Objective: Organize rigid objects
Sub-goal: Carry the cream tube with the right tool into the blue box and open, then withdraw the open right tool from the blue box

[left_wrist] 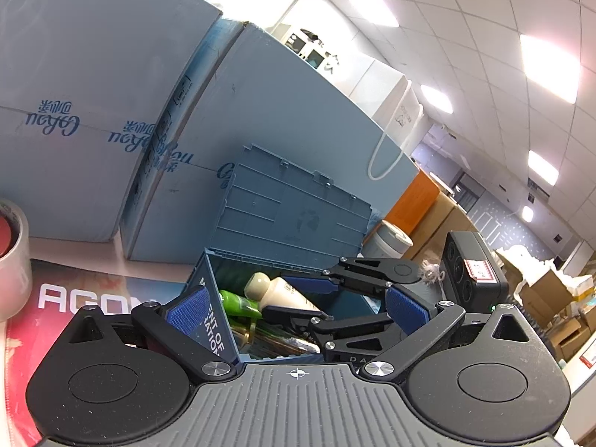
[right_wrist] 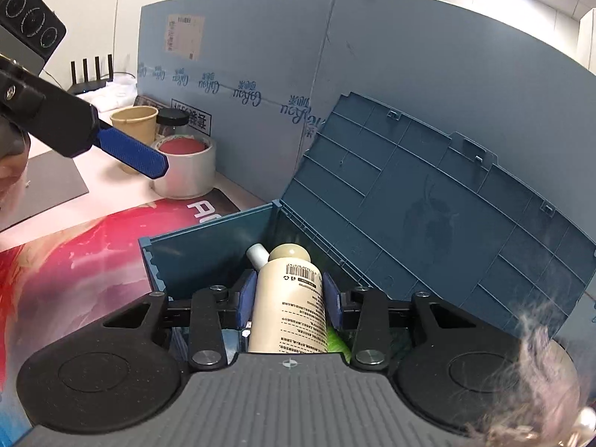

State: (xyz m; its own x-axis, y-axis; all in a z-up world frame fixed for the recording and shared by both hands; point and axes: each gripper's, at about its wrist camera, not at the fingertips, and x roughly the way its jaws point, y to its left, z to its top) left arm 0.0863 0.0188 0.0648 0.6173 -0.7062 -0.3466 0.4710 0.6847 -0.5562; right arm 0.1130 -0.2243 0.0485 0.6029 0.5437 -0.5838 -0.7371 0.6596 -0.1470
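A cream bottle (right_wrist: 288,305) with a barcode sits between the pads of my right gripper (right_wrist: 289,298), which is shut on it over the open blue plastic box (right_wrist: 208,249). In the left wrist view the same bottle (left_wrist: 283,292) lies in the right gripper (left_wrist: 357,292) above the box (left_wrist: 212,287), next to a green item (left_wrist: 238,303) and other things inside. My left gripper (left_wrist: 298,307) is open and empty at the box's near side. One left finger (right_wrist: 130,151) shows at the left of the right wrist view.
The box lid (right_wrist: 447,201) stands open against large blue cartons (left_wrist: 93,111). A tape roll (right_wrist: 184,165), a paper cup (right_wrist: 134,121) and a jar (right_wrist: 172,121) stand at the left. A red printed mat (right_wrist: 74,260) covers the table. A black camera box (left_wrist: 473,272) stands to the right.
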